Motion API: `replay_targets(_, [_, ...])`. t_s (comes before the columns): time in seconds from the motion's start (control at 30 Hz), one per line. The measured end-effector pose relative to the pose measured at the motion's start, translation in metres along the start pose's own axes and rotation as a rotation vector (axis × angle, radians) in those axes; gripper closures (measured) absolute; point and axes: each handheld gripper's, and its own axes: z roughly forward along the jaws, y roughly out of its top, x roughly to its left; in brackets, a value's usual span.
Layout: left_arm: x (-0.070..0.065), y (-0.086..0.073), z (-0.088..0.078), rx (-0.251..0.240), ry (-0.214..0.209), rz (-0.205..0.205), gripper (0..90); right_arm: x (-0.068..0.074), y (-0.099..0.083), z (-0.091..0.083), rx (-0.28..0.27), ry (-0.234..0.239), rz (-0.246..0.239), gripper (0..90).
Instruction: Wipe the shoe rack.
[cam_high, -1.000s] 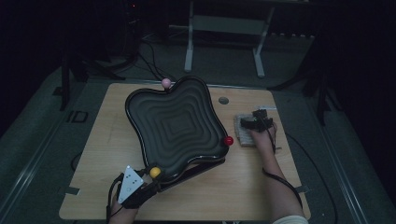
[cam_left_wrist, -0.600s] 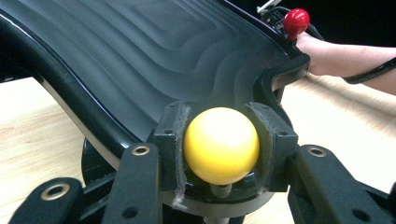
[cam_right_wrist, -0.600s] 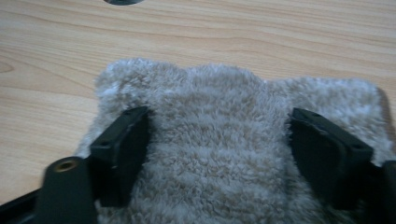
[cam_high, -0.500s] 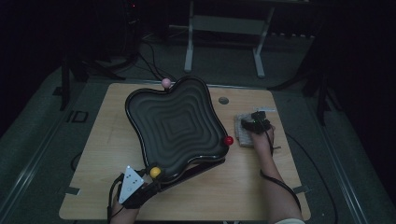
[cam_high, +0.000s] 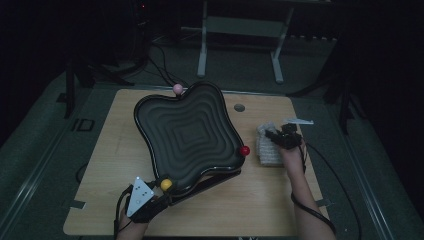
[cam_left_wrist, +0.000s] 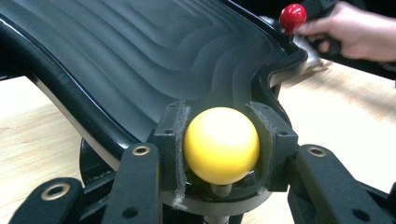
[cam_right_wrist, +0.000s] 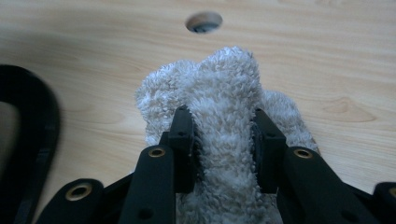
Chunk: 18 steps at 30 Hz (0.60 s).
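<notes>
A black wavy tray (cam_high: 145, 125) stands tilted on the wooden table (cam_high: 115, 150), with ball knobs at its corners. My left gripper (cam_high: 165, 189) is shut on the yellow ball (cam_high: 166, 184) at the near corner; the pads clasp both sides of that yellow ball (cam_left_wrist: 221, 144). A white fluffy towel (cam_high: 267, 150) lies right of the tray. My right gripper (cam_high: 276, 135) has just been closing and now pinches a raised fold of the towel (cam_right_wrist: 229, 93) between its pads (cam_right_wrist: 184, 133).
A red ball (cam_high: 244, 150) sits at the tray's right corner, close to the towel, and a pink ball (cam_high: 177, 88) at the far corner. A round hole (cam_high: 239, 107) pierces the table behind the towel. The tray's black rim (cam_right_wrist: 28, 116) lies left of the right gripper.
The right gripper's jaws have closed on the towel and the hand has risen a little, pulling a fold up. The left gripper and the tray have stayed put.
</notes>
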Motion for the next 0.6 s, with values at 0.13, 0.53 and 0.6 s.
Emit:
replay_targets(0.13, [0.002,0.003,0.0,0.023,-0.014,0.008,58.9,0.011,0.017,-0.028,-0.053,0.039,-0.021,67.6])
replay_targets(0.53, [0.003,0.001,-0.001,0.012,-0.022,0.004,58.9,0.086,0.092,-0.059,-0.173,0.176,-0.138,67.4])
replay_targets(0.6, [0.004,0.0,-0.002,0.007,-0.024,0.004,59.0,0.099,0.103,-0.058,-0.184,0.194,-0.161,67.2])
